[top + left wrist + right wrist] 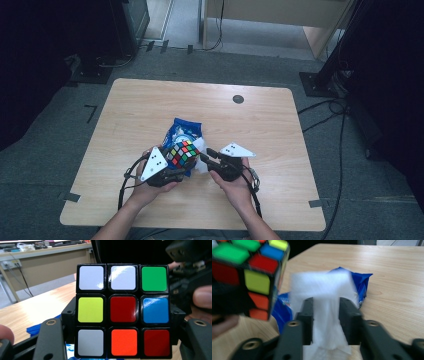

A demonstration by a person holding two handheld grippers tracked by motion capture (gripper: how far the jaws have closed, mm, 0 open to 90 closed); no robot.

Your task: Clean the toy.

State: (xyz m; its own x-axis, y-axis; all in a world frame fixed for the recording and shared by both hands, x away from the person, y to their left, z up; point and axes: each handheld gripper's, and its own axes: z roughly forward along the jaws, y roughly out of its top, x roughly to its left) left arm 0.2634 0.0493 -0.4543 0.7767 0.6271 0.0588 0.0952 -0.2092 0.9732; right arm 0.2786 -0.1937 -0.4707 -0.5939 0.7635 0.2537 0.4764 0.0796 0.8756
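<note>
A scrambled Rubik's cube point(183, 152) is lifted just above the table, and my left gripper point(178, 162) is shut on it. Close up, the cube point(122, 310) shows a face of white, green, yellow, red, blue and orange squares between the two black jaws of the left gripper point(122, 317). My right gripper point(206, 155) is just right of the cube, shut on a white wipe point(201, 146). That wipe point(324, 297) stands up between the jaws of the right gripper point(326, 303). A blue wipe packet point(181, 131) lies on the table behind both.
The wooden table point(150, 100) has a small round black disc point(238, 99) near its far edge. Cables point(320, 107) run over the grey floor at the right. In the right gripper view, the blue packet point(363, 281) lies behind the wipe and the cube point(249, 272) is upper left.
</note>
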